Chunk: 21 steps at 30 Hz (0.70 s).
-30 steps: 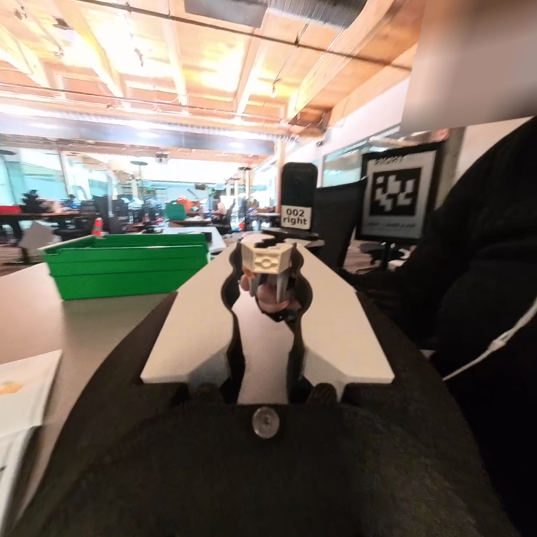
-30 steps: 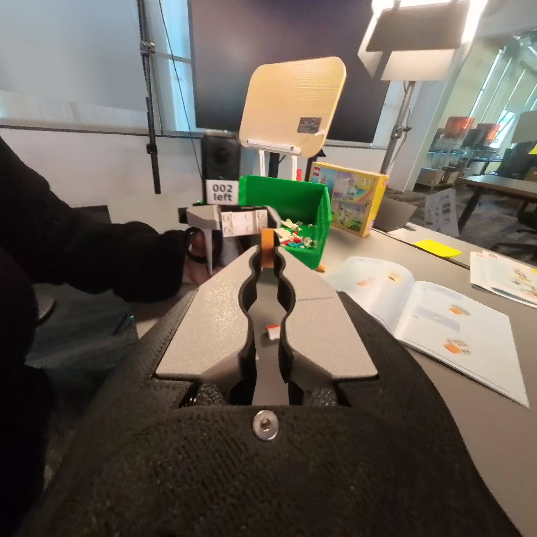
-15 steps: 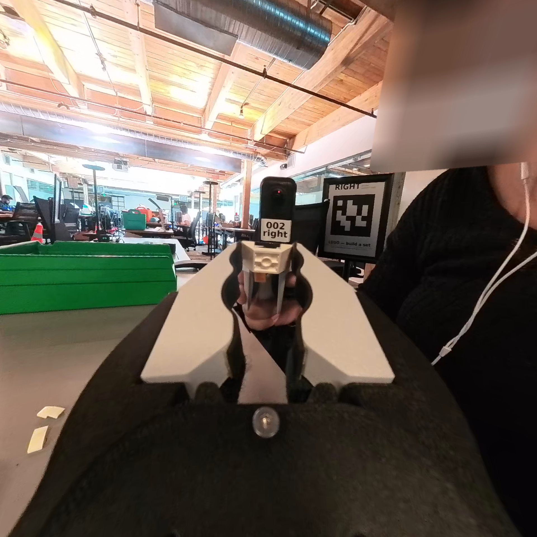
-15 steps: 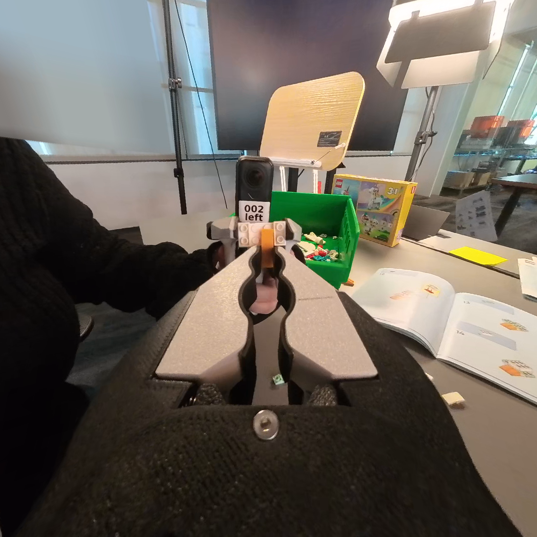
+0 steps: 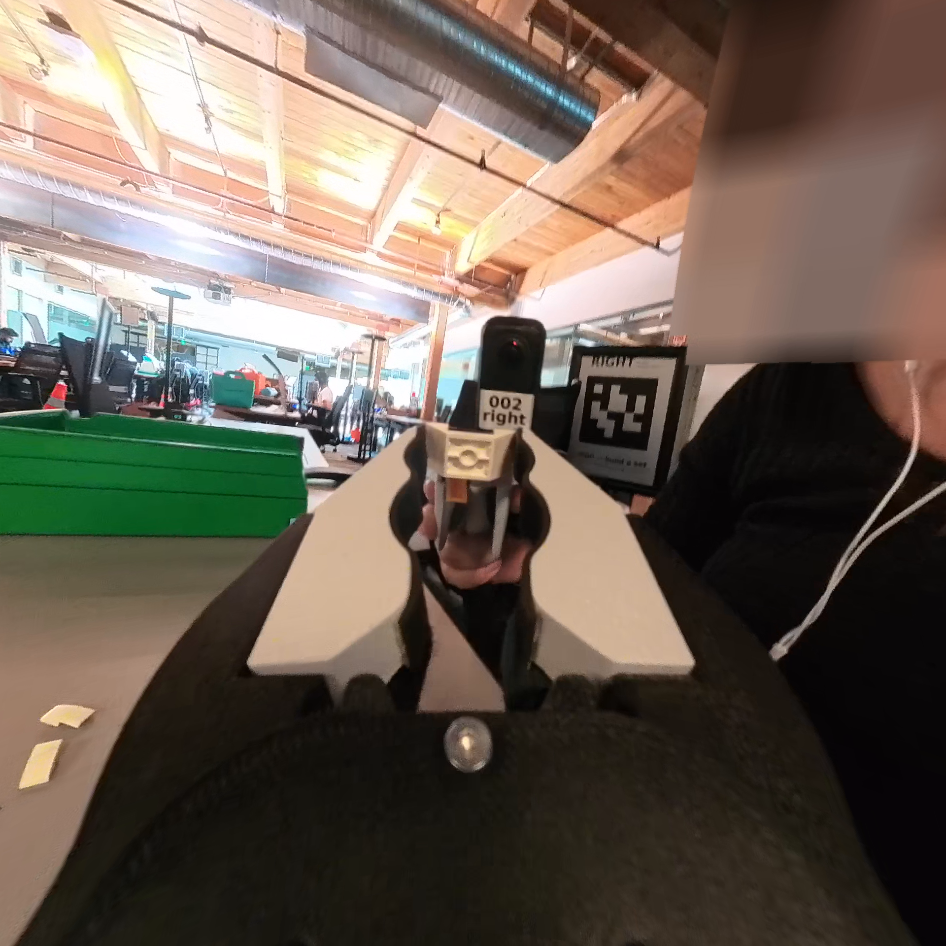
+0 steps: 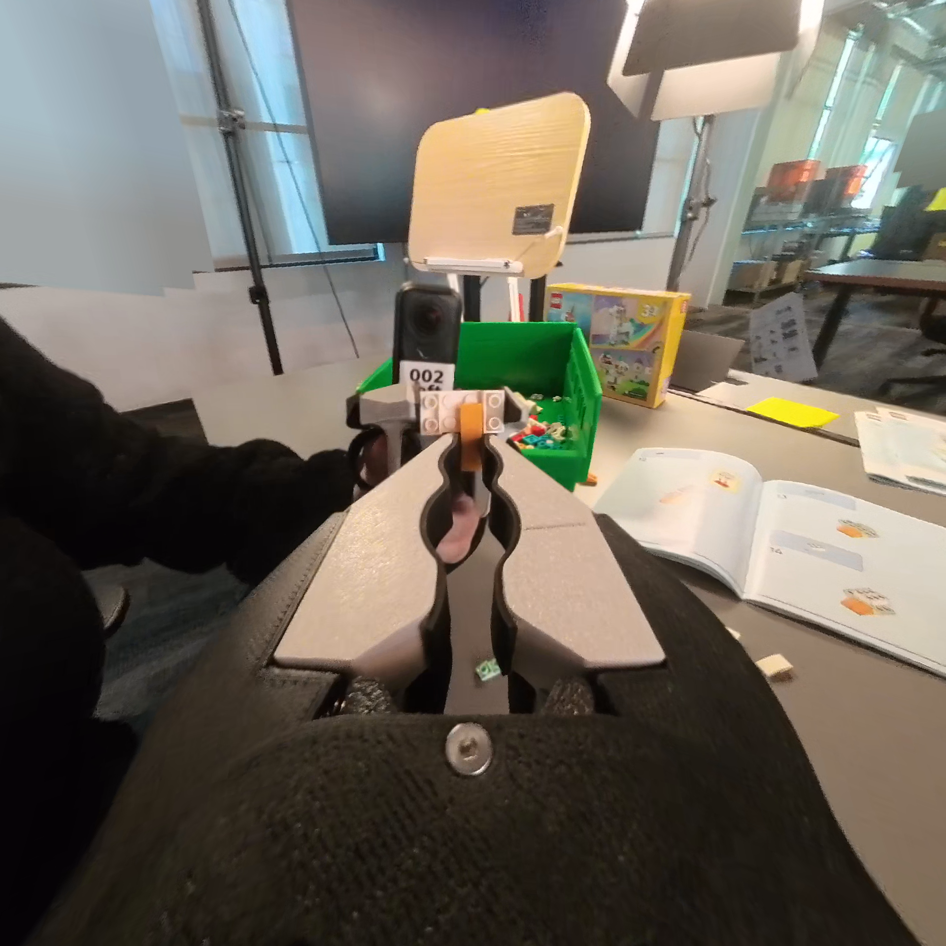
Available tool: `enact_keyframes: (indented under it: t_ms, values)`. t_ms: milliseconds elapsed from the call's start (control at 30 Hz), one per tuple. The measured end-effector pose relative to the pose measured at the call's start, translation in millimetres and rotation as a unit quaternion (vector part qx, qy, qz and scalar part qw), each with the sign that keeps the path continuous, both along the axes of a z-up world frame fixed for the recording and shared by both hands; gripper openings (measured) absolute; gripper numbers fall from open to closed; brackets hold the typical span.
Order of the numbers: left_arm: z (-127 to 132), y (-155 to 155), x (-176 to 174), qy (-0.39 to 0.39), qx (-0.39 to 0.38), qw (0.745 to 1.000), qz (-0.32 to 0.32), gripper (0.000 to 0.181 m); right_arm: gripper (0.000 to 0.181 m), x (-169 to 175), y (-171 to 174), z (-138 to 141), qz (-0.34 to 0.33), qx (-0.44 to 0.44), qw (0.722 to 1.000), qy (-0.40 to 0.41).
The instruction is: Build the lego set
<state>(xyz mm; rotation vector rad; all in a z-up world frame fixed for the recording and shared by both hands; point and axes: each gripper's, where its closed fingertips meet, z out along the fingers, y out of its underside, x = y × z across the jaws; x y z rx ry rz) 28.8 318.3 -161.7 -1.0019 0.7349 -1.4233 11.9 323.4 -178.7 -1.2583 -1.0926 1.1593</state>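
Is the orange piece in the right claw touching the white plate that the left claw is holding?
Touching. In the right wrist view the orange piece overlaps the white plate's studded face, no gap visible.

Bright ceiling lights [image 5: 327, 179] glare overhead; wide-angle bending curves the edges, and the near desk [image 5: 102, 604] blurs softly.

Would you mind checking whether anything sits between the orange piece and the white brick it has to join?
Nothing visible does. The right tool holds the orange piece right against the white brick gripped by the left tool.
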Motion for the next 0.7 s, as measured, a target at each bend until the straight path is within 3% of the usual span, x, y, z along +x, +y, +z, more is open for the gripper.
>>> enact_keyframes:
  t_ms: [100,233,400,533,700]
  values:
    - [15,6,-9,-0.065,-0.029,0.997,-0.006,0.033,0.005,-6,5,13,-0.025,-0.006,0.999,-0.027]
    - [52,16,-19,-0.172,-0.023,0.985,0.004,0.033,0.005,-14,16,44,0.000,-0.024,0.994,-0.107]
    - [109,42,-34,-0.314,-0.006,0.949,-0.015,0.033,0.006,-23,43,97,0.023,0.011,0.968,-0.250]
    - [151,64,-51,-0.381,0.005,0.923,-0.044,0.033,0.006,-37,65,137,0.009,0.027,0.950,-0.310]
    - [185,75,-77,-0.447,0.033,0.892,-0.055,0.033,0.006,-59,76,162,0.031,-0.001,0.919,-0.393]
